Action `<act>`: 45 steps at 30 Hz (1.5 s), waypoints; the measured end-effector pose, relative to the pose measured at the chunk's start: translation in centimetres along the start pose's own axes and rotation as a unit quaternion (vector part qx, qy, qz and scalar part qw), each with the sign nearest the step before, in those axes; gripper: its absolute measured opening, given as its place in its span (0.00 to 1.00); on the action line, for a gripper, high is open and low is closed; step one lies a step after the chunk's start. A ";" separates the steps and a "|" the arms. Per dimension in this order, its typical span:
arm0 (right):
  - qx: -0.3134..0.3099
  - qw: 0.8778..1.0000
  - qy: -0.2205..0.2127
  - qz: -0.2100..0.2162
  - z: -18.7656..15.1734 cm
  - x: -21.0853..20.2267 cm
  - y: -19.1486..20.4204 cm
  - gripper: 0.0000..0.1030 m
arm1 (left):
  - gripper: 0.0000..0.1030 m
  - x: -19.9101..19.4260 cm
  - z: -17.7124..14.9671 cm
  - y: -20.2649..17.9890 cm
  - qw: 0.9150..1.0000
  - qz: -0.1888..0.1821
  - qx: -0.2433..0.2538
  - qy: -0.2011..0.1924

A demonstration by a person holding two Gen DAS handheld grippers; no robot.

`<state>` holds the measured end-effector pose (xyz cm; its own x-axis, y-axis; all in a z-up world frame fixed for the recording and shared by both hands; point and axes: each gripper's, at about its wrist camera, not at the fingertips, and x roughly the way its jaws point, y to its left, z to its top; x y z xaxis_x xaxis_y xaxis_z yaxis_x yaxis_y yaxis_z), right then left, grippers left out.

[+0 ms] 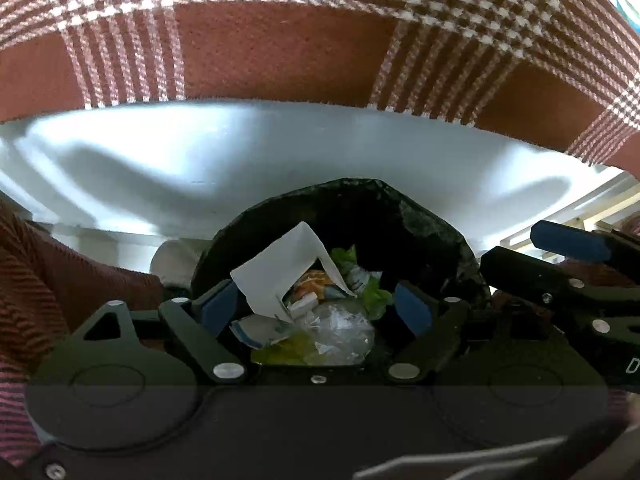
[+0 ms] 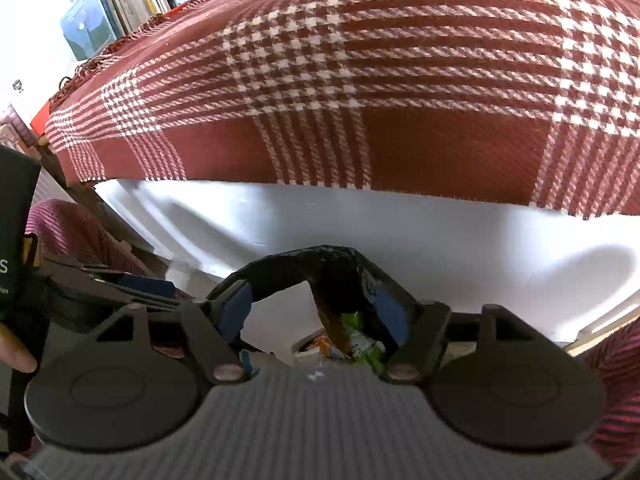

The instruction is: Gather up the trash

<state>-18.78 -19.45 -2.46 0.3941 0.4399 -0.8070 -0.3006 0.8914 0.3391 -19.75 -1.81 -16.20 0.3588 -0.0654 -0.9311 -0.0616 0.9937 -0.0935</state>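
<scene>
A black trash bag (image 1: pixel 400 216) stands open below me, filled with a white paper sheet (image 1: pixel 280 272), a green wrapper (image 1: pixel 376 296) and clear plastic (image 1: pixel 340 332). My left gripper (image 1: pixel 316 308) is open, its blue pads spread wide over the bag's mouth with nothing pinched. In the right wrist view, my right gripper (image 2: pixel 314 310) is also open, and the bag's rim (image 2: pixel 332 264) drapes across both fingertips. The right gripper (image 1: pixel 512 246) shows at the bag's right edge in the left wrist view. The left gripper (image 2: pixel 132 280) appears low at the left of the right wrist view.
A red-and-white plaid blanket (image 2: pixel 360 80) hangs over a white surface (image 1: pixel 200 160) just behind the bag. Books (image 2: pixel 120 4) line a shelf at the far left. A person's red knit sleeve (image 1: pixel 32 280) and a finger (image 2: pixel 16 356) are close at the left.
</scene>
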 end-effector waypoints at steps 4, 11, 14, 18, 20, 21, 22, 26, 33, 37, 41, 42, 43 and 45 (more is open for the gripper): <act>0.003 1.000 0.001 0.000 -0.1 0.1 0.0 0.78 | 0.87 0.2 -0.1 0.0 1.000 0.005 0.004 -0.002; 0.010 1.000 0.003 -0.001 -0.2 0.2 -0.1 0.79 | 0.89 0.3 -0.1 -0.1 1.000 0.006 0.005 0.001; 0.012 1.000 0.003 -0.001 -0.3 0.2 -0.1 0.79 | 0.90 0.5 -0.2 -0.1 1.000 0.007 0.005 0.002; 0.012 1.000 0.003 -0.001 -0.3 0.3 -0.1 0.79 | 0.90 0.7 -0.3 -0.1 1.000 0.007 0.004 0.006; 0.012 1.000 0.003 -0.001 -0.3 0.3 -0.1 0.79 | 0.90 0.8 -0.4 0.0 1.000 0.008 0.003 0.007; 0.013 1.000 0.004 -0.001 -0.3 0.3 -0.1 0.79 | 0.90 0.8 -0.4 0.0 1.000 0.009 0.004 0.007; 0.014 1.000 0.004 -0.002 -0.4 0.3 -0.1 0.79 | 0.90 0.8 -0.4 0.0 1.000 0.009 0.005 0.006; 0.015 1.000 0.004 -0.002 -0.4 0.4 -0.2 0.80 | 0.90 0.7 -0.6 -0.3 1.000 0.012 0.013 0.001; 0.015 1.000 0.004 -0.003 -0.5 0.4 -0.2 0.80 | 0.91 0.6 -1.0 -0.8 1.000 0.012 0.029 0.000; 0.017 1.000 0.004 -0.004 -0.5 0.3 -0.3 0.80 | 0.95 0.4 -1.0 -0.9 0.999 0.015 0.033 -0.005; 0.019 1.000 0.003 -0.006 -0.6 0.3 -0.2 0.80 | 0.97 0.3 -1.1 -0.8 0.999 0.015 0.035 -0.008; 0.019 1.000 0.004 -0.006 -0.6 0.3 -0.2 0.80 | 0.98 0.2 -1.1 -0.8 0.999 0.015 0.035 -0.008; 0.020 1.000 0.004 -0.007 -0.7 0.3 -0.2 0.80 | 0.98 0.2 -1.1 -0.8 0.999 0.016 0.036 -0.008; 0.020 1.000 0.003 -0.007 -0.7 0.2 -0.3 0.80 | 0.99 0.1 -1.1 -0.8 0.999 0.016 0.036 -0.009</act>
<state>-19.22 -19.67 -3.04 0.3926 0.4265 -0.8148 -0.2592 0.9014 0.3470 -20.65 -2.70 -16.58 0.3747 -0.0325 -0.9266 -0.0061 0.9993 -0.0375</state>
